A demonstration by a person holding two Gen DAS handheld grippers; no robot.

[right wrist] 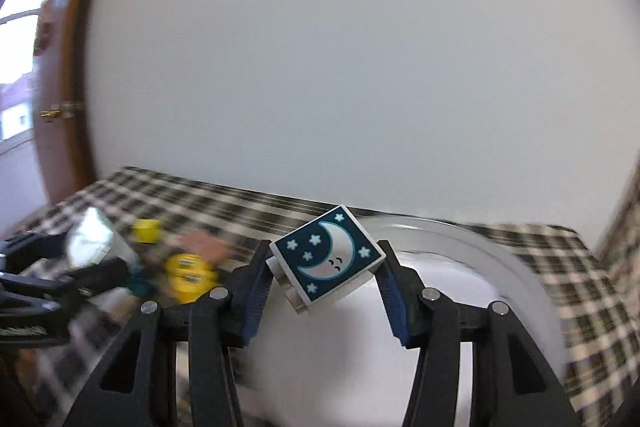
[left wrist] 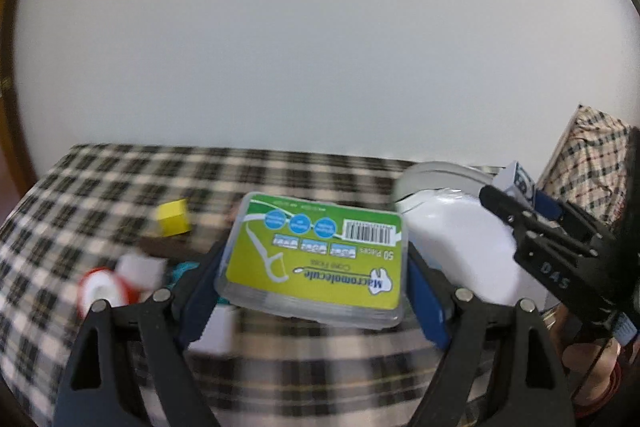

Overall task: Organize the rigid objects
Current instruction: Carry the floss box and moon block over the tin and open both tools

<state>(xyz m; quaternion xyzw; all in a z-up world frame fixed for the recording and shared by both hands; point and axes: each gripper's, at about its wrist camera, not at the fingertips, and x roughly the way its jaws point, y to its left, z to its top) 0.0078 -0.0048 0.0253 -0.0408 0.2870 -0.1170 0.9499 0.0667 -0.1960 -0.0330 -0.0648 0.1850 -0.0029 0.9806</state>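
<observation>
grippers raised over the checked table (left wrist: 120,171), each clamped on an item.
left gripper (left wrist: 316,275) pinches floss box (left wrist: 316,251) flat, long axis crosswise; right gripper (right wrist: 326,277) grips tilted moon block (right wrist: 328,259) above white bowl (right wrist: 460,267).

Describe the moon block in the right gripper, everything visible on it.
The moon block is a small white, plastic-looking brick; its dark blue face shows a pale sleeping crescent moon and light stars. Round studs protrude from its lower left side. It is tilted, corner up, pinched by the right gripper, raised before the white bowl.
</observation>
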